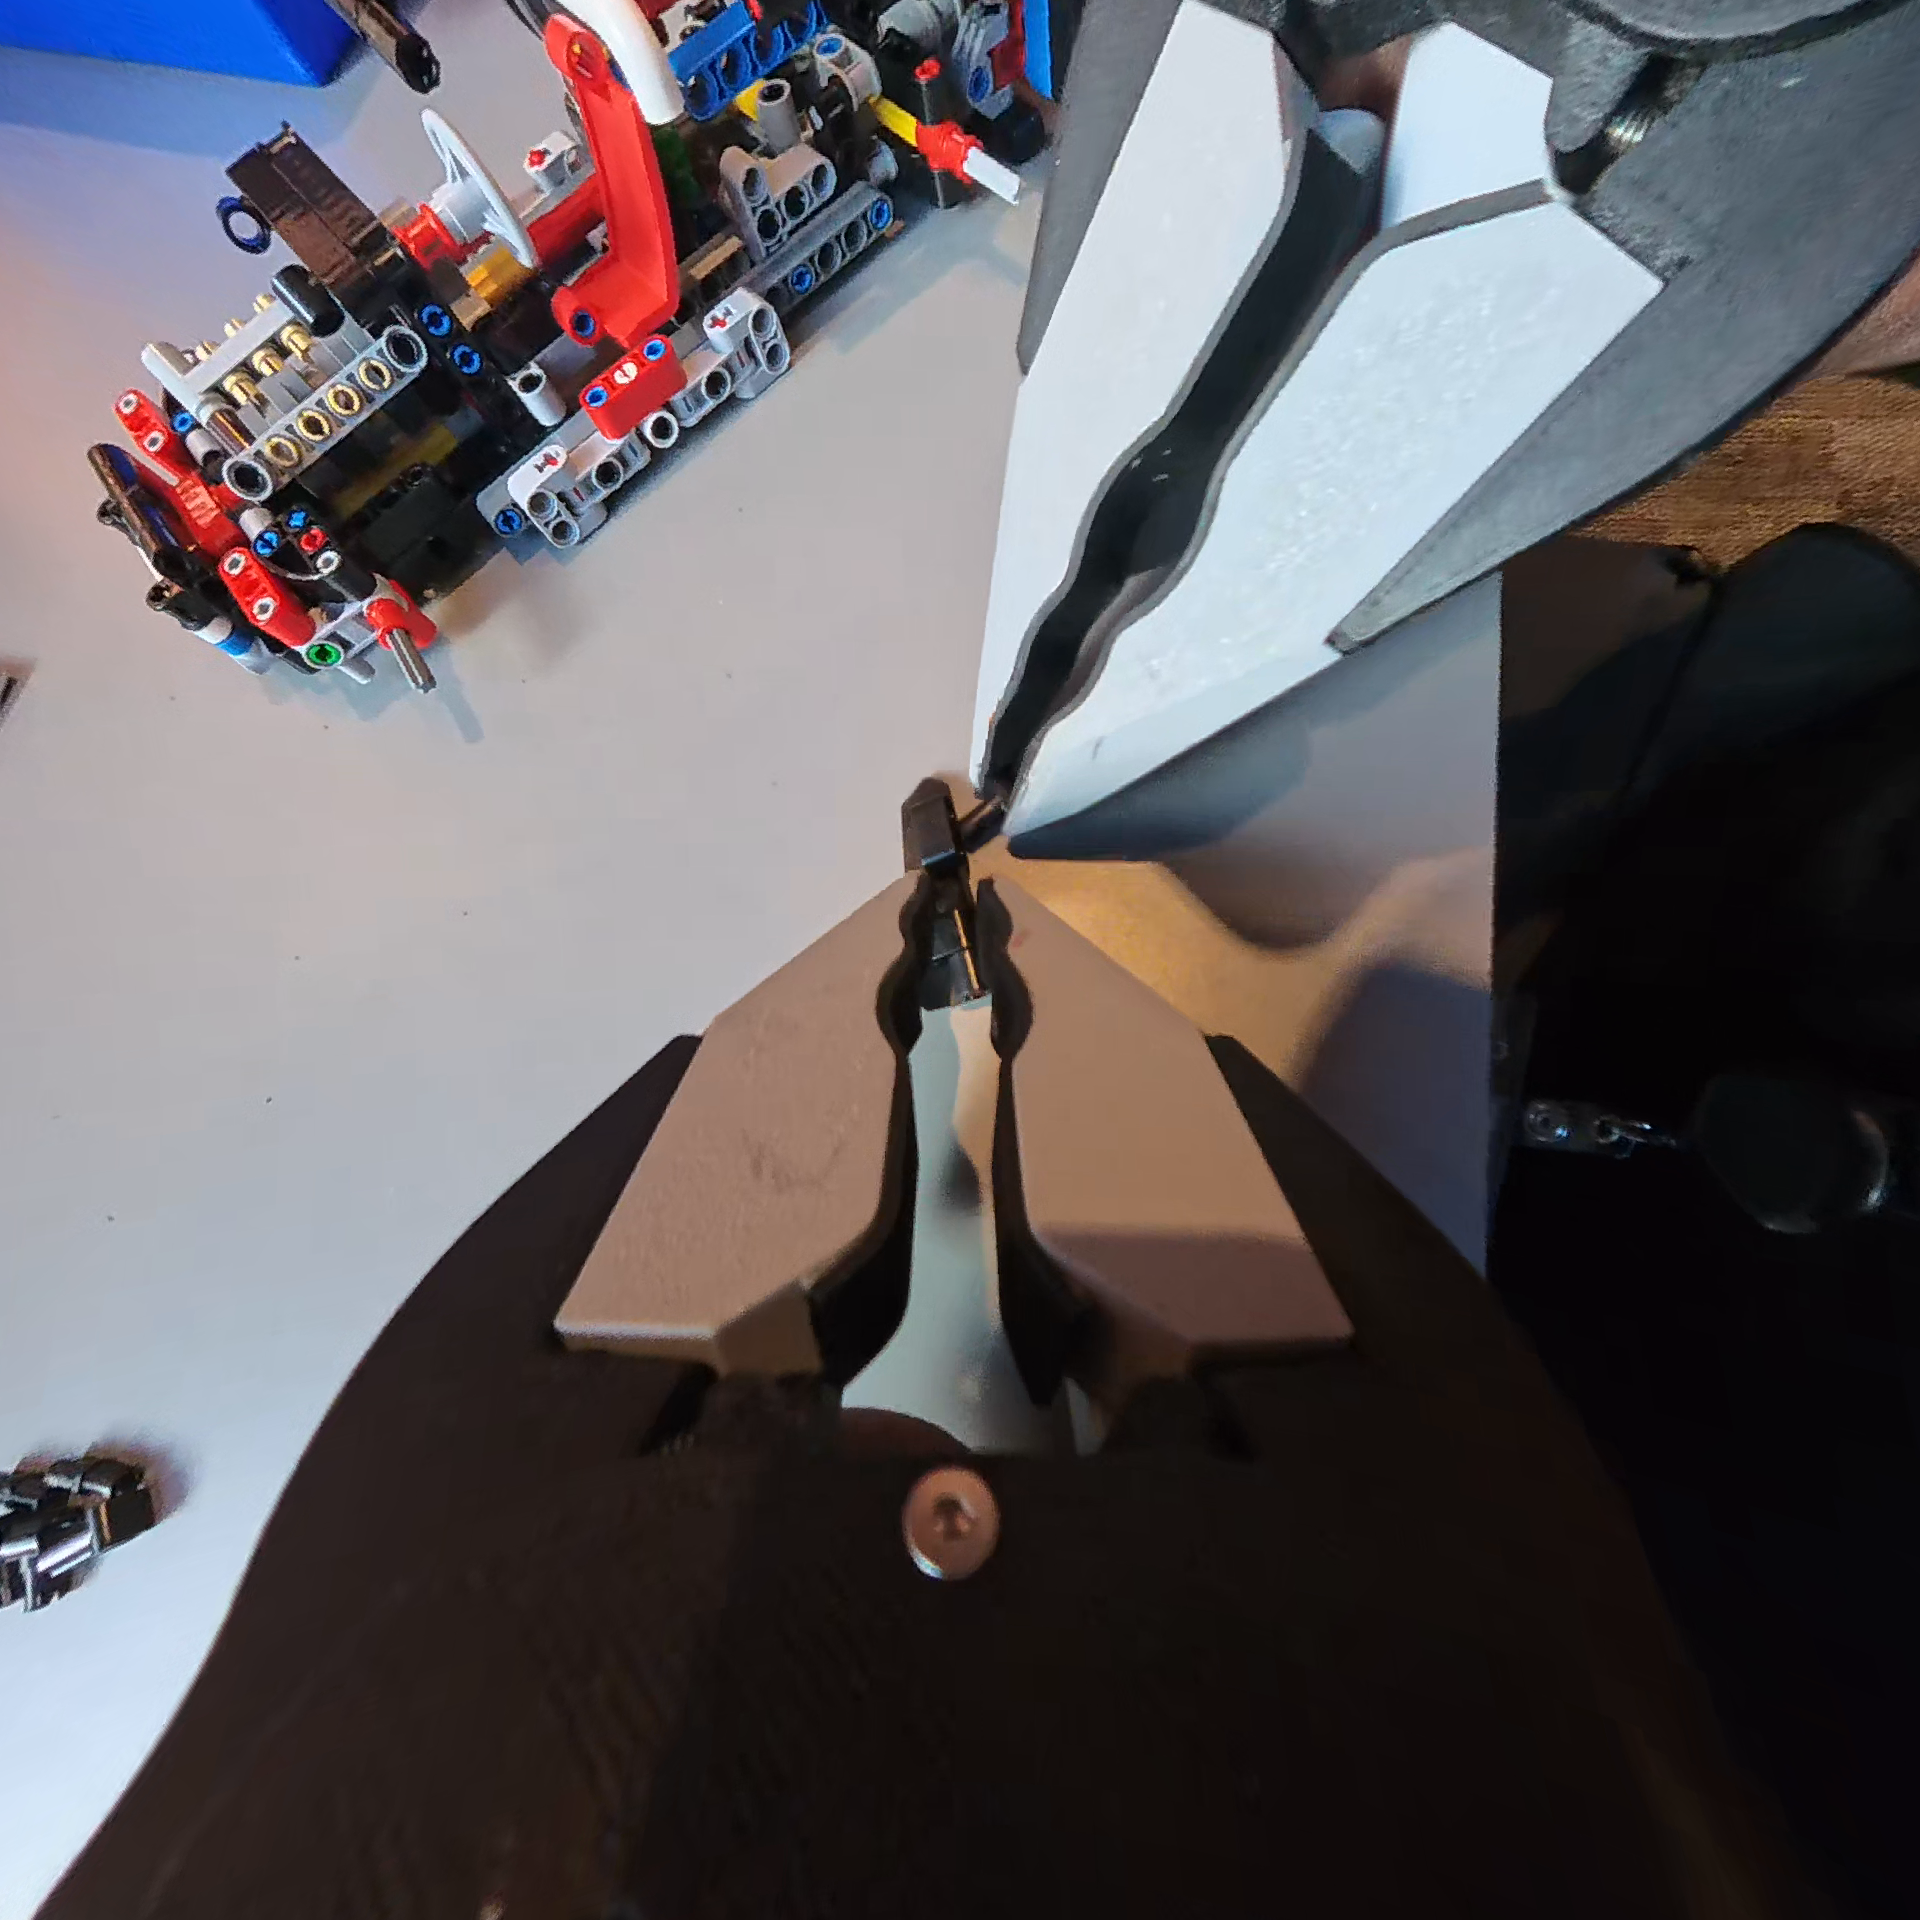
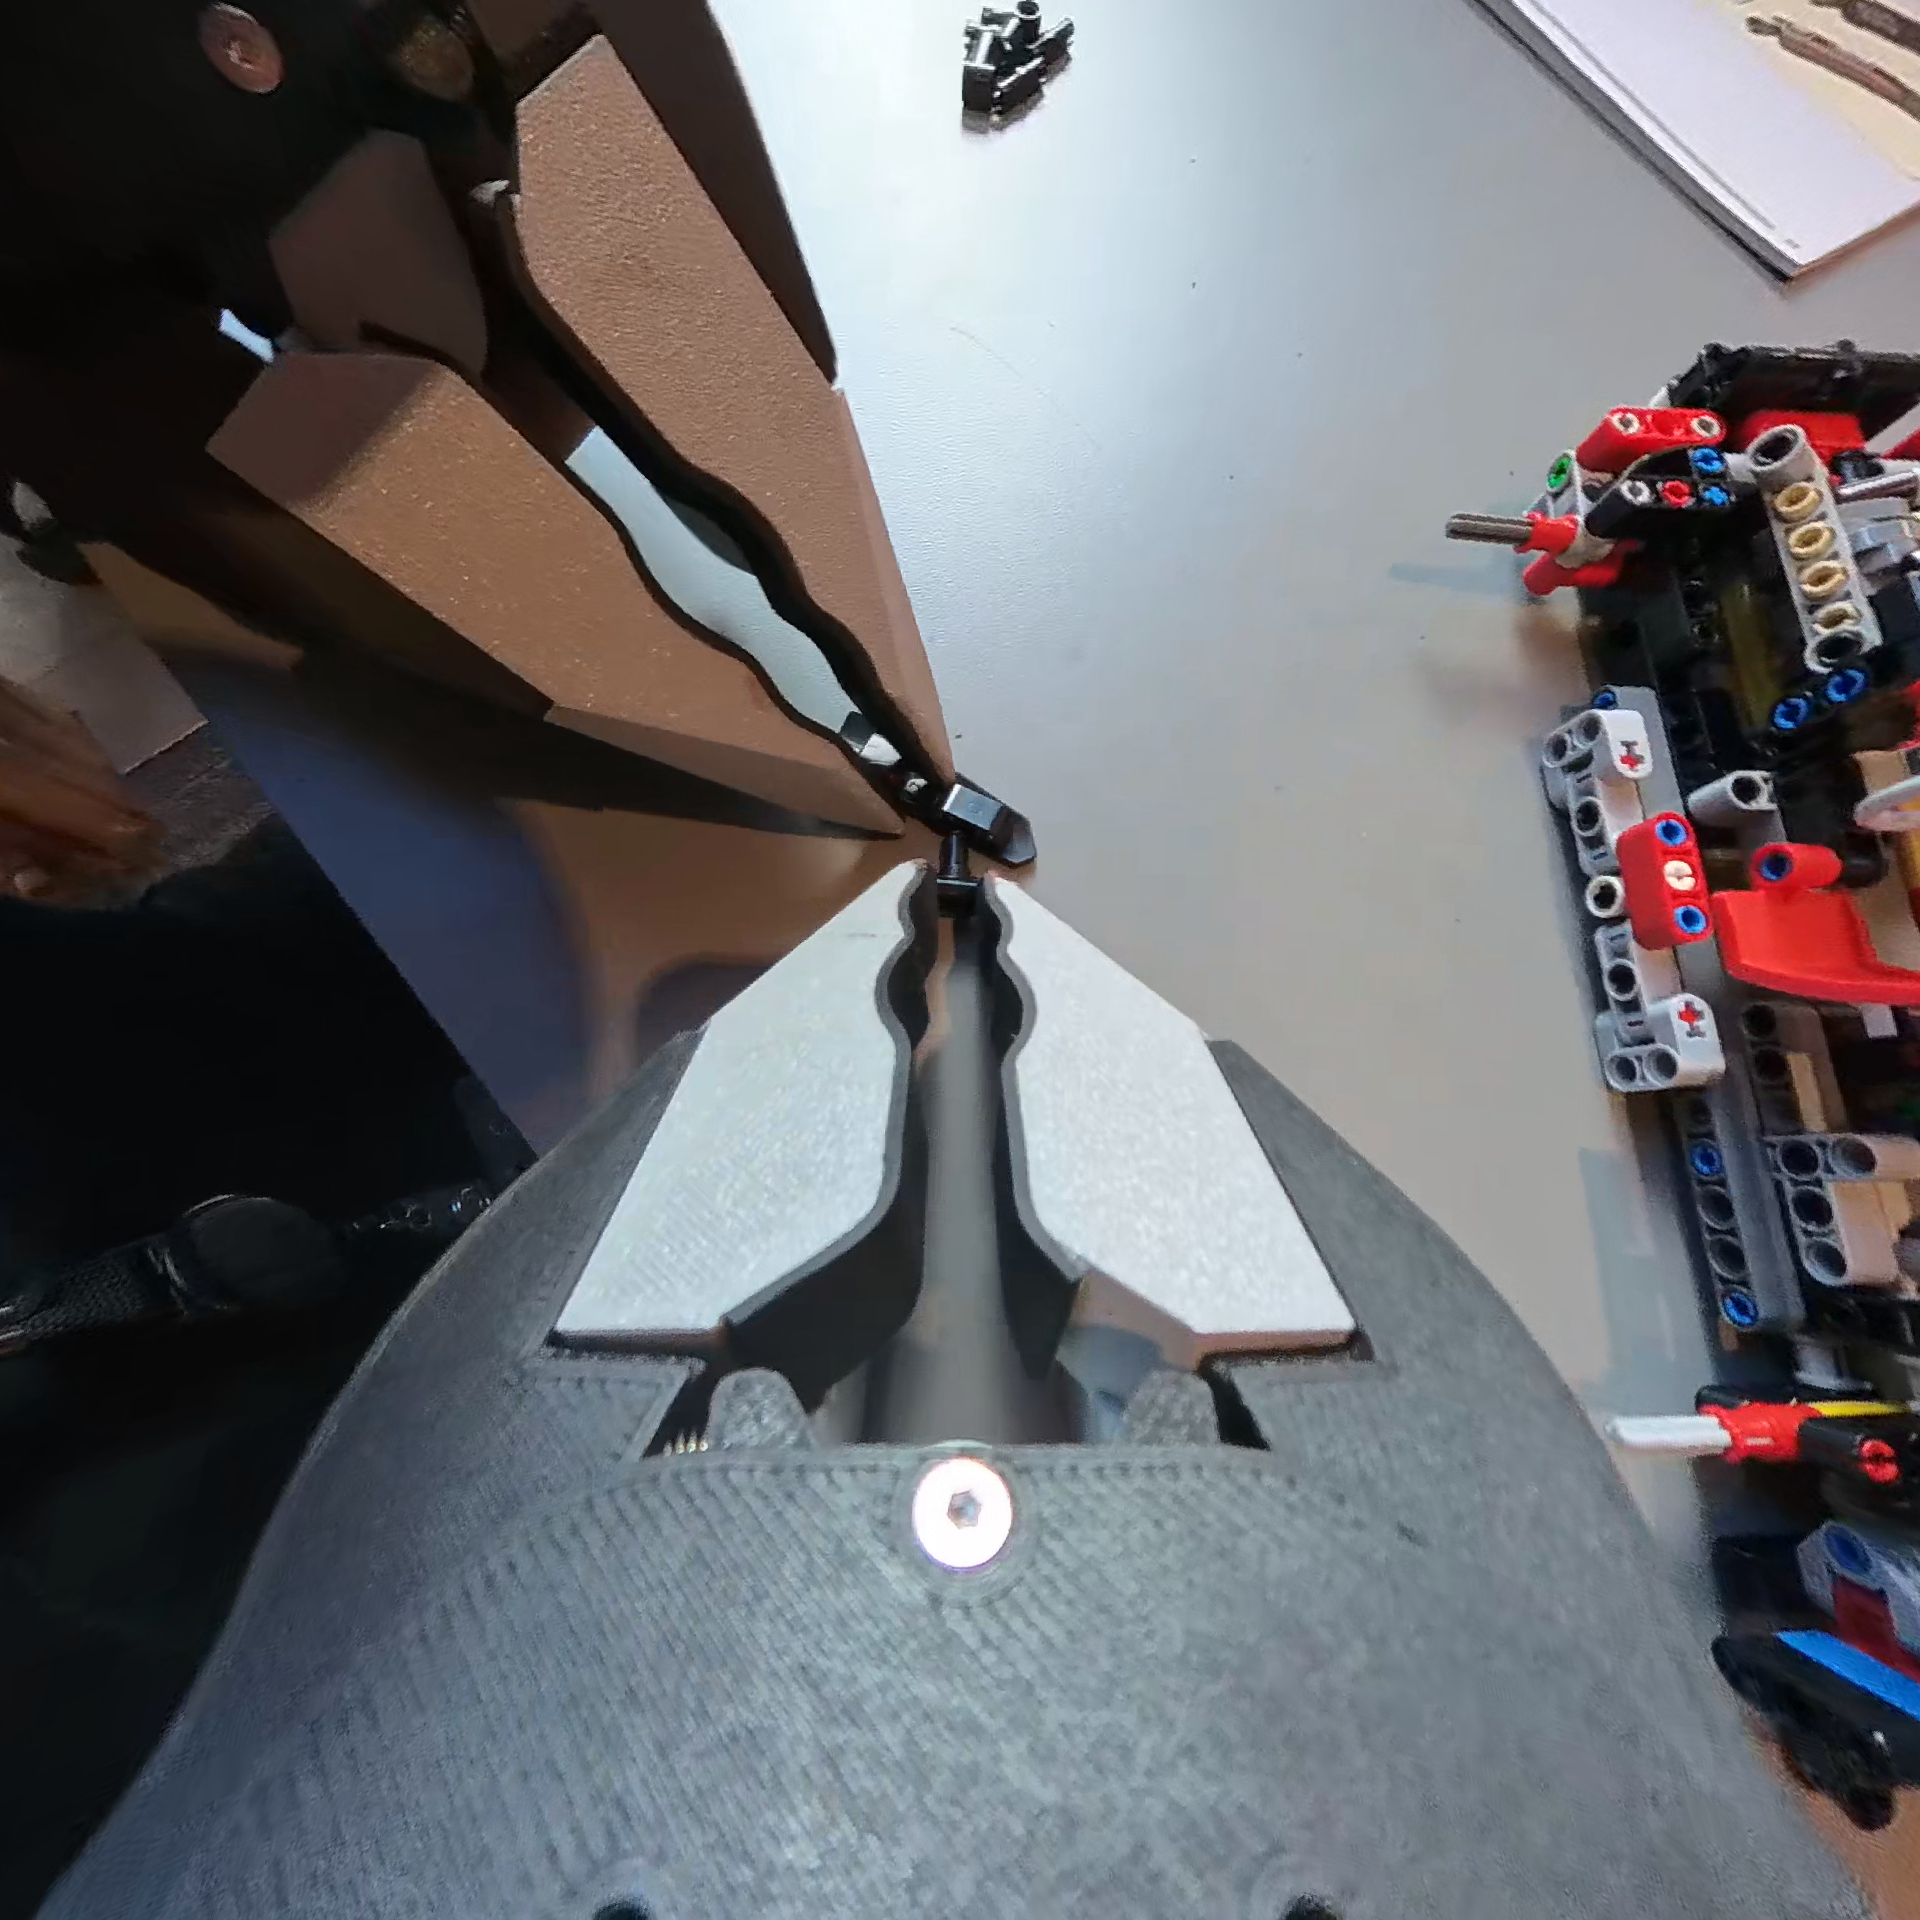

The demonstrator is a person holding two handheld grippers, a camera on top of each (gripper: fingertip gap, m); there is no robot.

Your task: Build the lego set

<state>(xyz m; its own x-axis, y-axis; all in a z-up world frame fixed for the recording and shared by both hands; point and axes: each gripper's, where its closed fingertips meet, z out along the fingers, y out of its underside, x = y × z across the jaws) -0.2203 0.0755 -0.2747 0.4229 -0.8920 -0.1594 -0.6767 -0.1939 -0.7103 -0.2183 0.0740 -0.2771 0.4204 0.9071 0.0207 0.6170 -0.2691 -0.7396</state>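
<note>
A: Where are the two grippers?
B: At the centre of both views, tip to tip above the grey table. The left gripper pinches a small black lego connector between nearly closed fingers. The right gripper has its tips pressed on a thin black pin.
A: Are pin and connector joined?
B: They meet end to end in the right wrist view; whether the pin is seated is hard to judge, the parts being so small and dark.
A: And the model?
B: The half-built lego car, red, grey and black, lies in the upper left of the left wrist view and along the right edge of the other. A small heap of black pins sits at the top of the right wrist view, an instruction booklet in its upper right corner.
</note>
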